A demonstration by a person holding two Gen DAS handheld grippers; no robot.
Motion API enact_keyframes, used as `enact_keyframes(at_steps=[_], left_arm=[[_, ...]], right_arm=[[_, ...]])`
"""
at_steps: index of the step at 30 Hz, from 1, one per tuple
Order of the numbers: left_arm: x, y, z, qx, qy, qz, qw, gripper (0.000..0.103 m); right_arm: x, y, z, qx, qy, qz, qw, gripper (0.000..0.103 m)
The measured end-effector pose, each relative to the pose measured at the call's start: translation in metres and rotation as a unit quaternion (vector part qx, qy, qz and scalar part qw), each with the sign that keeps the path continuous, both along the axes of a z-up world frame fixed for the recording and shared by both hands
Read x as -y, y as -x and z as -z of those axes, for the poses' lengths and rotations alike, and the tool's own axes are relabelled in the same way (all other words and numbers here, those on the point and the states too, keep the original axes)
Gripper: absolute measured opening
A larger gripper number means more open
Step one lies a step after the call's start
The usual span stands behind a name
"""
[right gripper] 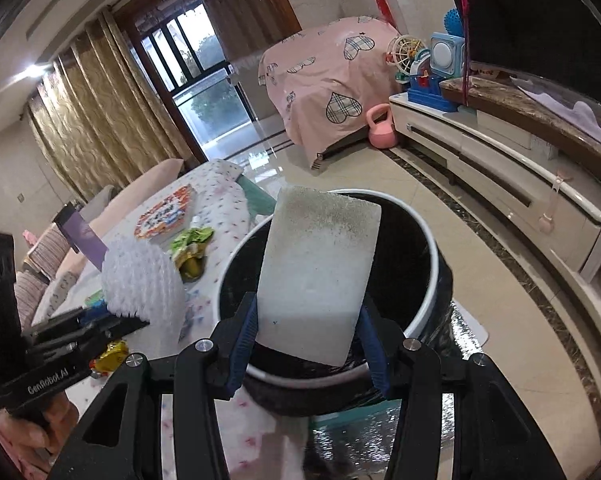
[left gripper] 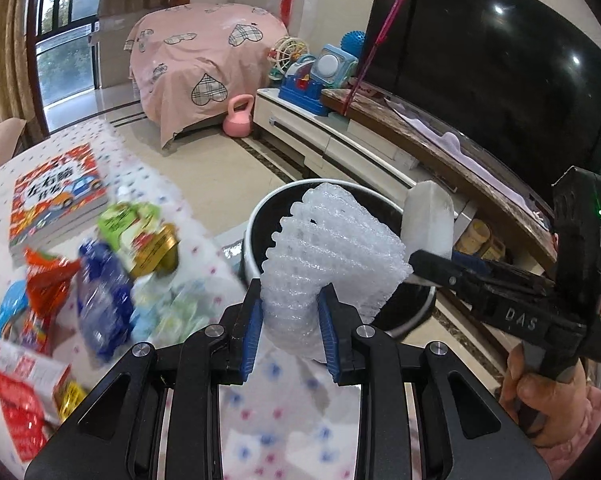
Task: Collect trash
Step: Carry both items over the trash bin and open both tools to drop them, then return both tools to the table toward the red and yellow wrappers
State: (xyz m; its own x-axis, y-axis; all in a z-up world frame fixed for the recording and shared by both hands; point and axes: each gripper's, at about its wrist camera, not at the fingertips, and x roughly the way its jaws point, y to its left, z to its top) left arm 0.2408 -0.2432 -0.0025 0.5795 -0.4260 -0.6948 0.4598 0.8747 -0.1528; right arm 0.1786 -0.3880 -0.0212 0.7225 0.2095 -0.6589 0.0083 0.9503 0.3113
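My left gripper (left gripper: pixel 290 300) is shut on a white foam fruit net (left gripper: pixel 332 248) and holds it over the near rim of the round bin (left gripper: pixel 260 208) with a black liner. My right gripper (right gripper: pixel 306 312) is shut on a white foam block (right gripper: pixel 320 268), held above the bin's opening (right gripper: pixel 416 240). The block also shows in the left wrist view (left gripper: pixel 428 220), and the net in the right wrist view (right gripper: pixel 140 280). More trash lies on the table: a crushed blue bottle (left gripper: pixel 100 296), a green wrapper (left gripper: pixel 132 220), a gold cup (left gripper: pixel 160 252), an orange wrapper (left gripper: pixel 48 280).
The table has a white dotted cloth (left gripper: pixel 268 400). A children's book (left gripper: pixel 56 196) lies at its far side and a red-white box (left gripper: pixel 16 392) at the near left. A low TV cabinet (left gripper: pixel 340 140) with a large TV (left gripper: pixel 500 60) stands to the right. A pink kettlebell (left gripper: pixel 240 116) stands on the floor.
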Motion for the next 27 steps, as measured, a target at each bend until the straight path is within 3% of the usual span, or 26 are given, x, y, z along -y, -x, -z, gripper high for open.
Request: enact_keyframes(at_steps=[9, 10, 12, 14, 17, 24, 27], left_arm=[[0.028, -0.023, 0.010, -0.007, -0.019, 0.007, 0.9998, 0.031], [0.029, -0.026, 0.012, -0.011, -0.020, 0.005, 0.9997, 0.034], [0.029, -0.030, 0.015, -0.018, -0.018, 0.004, 0.9997, 0.056], [0.030, -0.031, 0.017, -0.021, -0.018, 0.000, 0.9996, 0.069], [0.029, -0.031, 0.018, -0.023, -0.017, 0.002, 0.9996, 0.072], [0.013, -0.017, 0.016, -0.024, -0.006, -0.003, 0.9997, 0.074], [0.000, -0.004, 0.016, -0.022, 0.002, -0.009, 0.9997, 0.075]], right_arm=[[0.015, -0.021, 0.002, -0.011, 0.025, -0.006, 1.000, 0.050], [0.016, -0.023, 0.002, -0.013, 0.027, -0.006, 1.000, 0.050], [0.018, -0.027, 0.004, -0.020, 0.030, -0.008, 0.999, 0.053], [0.020, -0.032, 0.007, -0.027, 0.035, -0.011, 0.999, 0.056], [0.022, -0.037, 0.011, -0.035, 0.038, -0.011, 0.999, 0.065], [0.030, -0.032, 0.011, -0.031, 0.019, 0.002, 0.999, 0.068], [0.030, -0.021, 0.009, -0.022, 0.008, 0.008, 1.000, 0.074]])
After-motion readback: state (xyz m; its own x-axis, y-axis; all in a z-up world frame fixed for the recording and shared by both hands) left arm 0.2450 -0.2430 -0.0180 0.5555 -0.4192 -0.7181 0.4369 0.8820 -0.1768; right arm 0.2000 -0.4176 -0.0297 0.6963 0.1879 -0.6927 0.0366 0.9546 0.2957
